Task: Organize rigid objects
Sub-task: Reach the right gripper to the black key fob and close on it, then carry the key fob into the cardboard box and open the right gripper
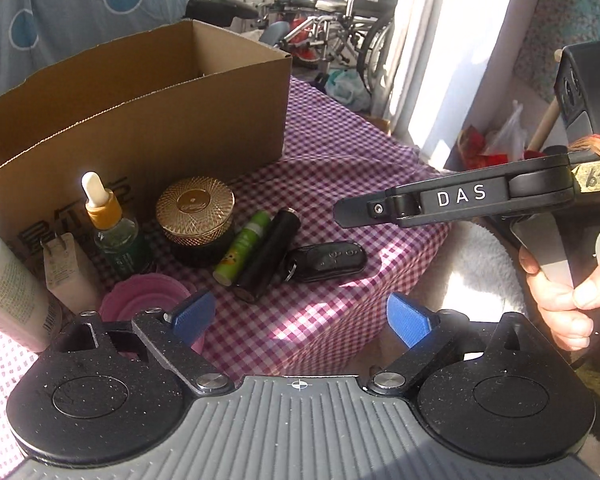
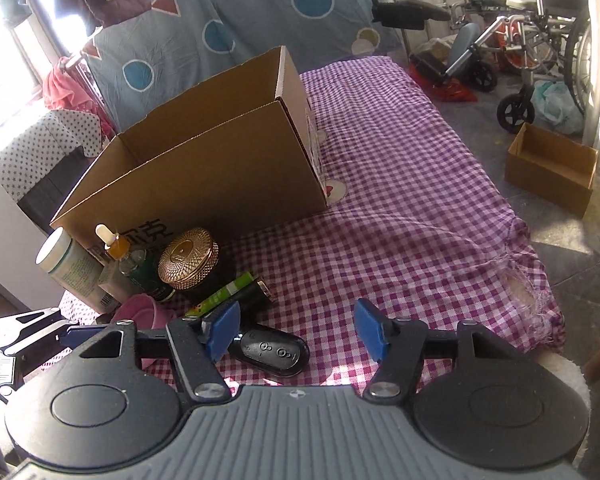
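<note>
Box point(image 2: 204, 168) stands open on the checked cloth point(image 2: 400, 216), and what shows of its inside looks bare, so I judge the sorting barely begun. Everything waits outside, along its near wall: a white bottle point(image 2: 66, 268) at 9 o'clock of the group, a plug point(image 1: 66, 270), a dropper point(image 1: 114, 226), a gold-lidded jar point(image 1: 196, 218), a pink cup point(image 1: 142, 296), a green tube point(image 1: 242, 246), a black tube point(image 1: 266, 258) and a key fob point(image 1: 326, 260) at 3 o'clock.

The right gripper point(image 2: 296, 334) hangs over the fob, blue pads apart and pressing on nothing, the fob lying beside the left pad. The left gripper point(image 1: 302, 318) is spread wide over bare cloth, grasping nothing.

Readable writing: "DAS" on the right gripper's finger and a handwritten "6-" on a tag behind it. Dark characters on the box front are half hidden.
</note>
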{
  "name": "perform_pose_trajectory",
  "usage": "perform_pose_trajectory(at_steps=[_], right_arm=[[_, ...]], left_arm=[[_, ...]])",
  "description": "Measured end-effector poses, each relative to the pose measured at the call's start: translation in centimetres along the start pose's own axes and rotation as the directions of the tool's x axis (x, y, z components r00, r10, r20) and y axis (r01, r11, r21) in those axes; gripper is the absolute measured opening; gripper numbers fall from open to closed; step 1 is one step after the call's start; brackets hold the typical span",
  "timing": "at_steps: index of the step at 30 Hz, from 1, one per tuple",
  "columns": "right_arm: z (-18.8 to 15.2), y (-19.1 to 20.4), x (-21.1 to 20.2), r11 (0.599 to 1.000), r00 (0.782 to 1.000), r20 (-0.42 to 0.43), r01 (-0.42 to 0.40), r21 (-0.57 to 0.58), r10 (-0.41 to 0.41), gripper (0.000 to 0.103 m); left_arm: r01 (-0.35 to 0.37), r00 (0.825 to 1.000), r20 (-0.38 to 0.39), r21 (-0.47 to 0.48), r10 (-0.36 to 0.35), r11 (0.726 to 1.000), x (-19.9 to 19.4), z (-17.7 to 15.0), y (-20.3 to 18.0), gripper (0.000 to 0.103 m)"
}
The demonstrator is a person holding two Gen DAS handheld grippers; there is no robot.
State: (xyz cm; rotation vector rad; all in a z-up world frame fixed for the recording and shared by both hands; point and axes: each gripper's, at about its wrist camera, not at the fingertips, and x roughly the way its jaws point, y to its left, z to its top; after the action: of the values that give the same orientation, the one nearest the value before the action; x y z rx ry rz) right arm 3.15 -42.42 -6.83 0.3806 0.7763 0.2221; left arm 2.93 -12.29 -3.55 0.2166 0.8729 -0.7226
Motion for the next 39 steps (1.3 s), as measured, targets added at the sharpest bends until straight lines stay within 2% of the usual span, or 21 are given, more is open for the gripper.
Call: perform_pose_trajectory(at_steps=[3, 5, 6, 8, 11, 18, 22, 29, 36, 39], right_arm=[[0.4, -0.7, 1.4, 0.999, 0.998, -0.042, -0.047, 0.024, 0.047, 0.054], [0.4, -1.1, 2.2, 0.997, 0.995, -0.069, -0.069, 0.043, 0.072, 0.041], [0.3, -1.3, 2.5, 0.996, 0.993, -0.083, -0.078, 0.053, 0.082, 0.038], [0.0, -1.3, 2.7, 0.995, 0.992, -0.091, -0.084, 0.057, 0.089, 0.034], [-0.4, -1.2, 2.5, 0.994, 0.991, -0.096, -0.091, 0.054, 0.096, 0.033], [-1.2, -0.9, 2.1, 0.988, 0.985, -0.113, -0.116, 0.097, 0.127, 0.031], [-1.6, -0.8, 2.0, 0.981, 0.976, -0.144, -0.148, 0.126, 0.166, 0.027], [-2.0, -0.6, 3.0, 0.952, 0.939, -0.214, -0.224, 0.207, 0.267, 0.024], [-1.5, -0.9, 4.6, 0.924, 0.915, -0.237, -0.257, 0.282, 0.327, 0.022], [-1.4, -0.9, 5.1, 0.917, 0.913, -0.231, -0.262, 0.302, 0.337, 0.021]], left_arm=[[0.015, 1.000, -0.027, -0.009, -0.015, 1.000, 0.9, 0.2, -0.2, 0.091], [0.029, 0.999, -0.038, -0.021, -0.030, 0.999, 1.4, 0.2, -0.3, 0.090], [0.039, 0.998, -0.040, -0.026, -0.040, 0.999, 1.5, 0.2, -0.3, 0.088], [0.052, 0.997, -0.049, -0.030, -0.054, 0.998, 1.7, 0.1, -0.4, 0.076], [0.073, 0.995, -0.063, -0.035, -0.075, 0.997, 1.7, 0.1, -0.6, 0.065], [0.113, 0.990, -0.077, -0.063, -0.118, 0.992, 2.0, 0.0, -1.0, 0.048], [0.112, 0.988, -0.091, -0.113, -0.122, 0.987, 2.2, 0.1, -0.4, 0.046], [0.084, 0.988, -0.115, -0.154, -0.102, 0.984, 2.0, -0.3, 0.4, 0.047], [0.082, 0.989, -0.106, -0.172, -0.101, 0.982, 2.1, -0.2, 1.2, 0.047], [0.076, 0.991, -0.099, -0.164, -0.093, 0.984, 2.3, -0.1, 1.1, 0.047]])
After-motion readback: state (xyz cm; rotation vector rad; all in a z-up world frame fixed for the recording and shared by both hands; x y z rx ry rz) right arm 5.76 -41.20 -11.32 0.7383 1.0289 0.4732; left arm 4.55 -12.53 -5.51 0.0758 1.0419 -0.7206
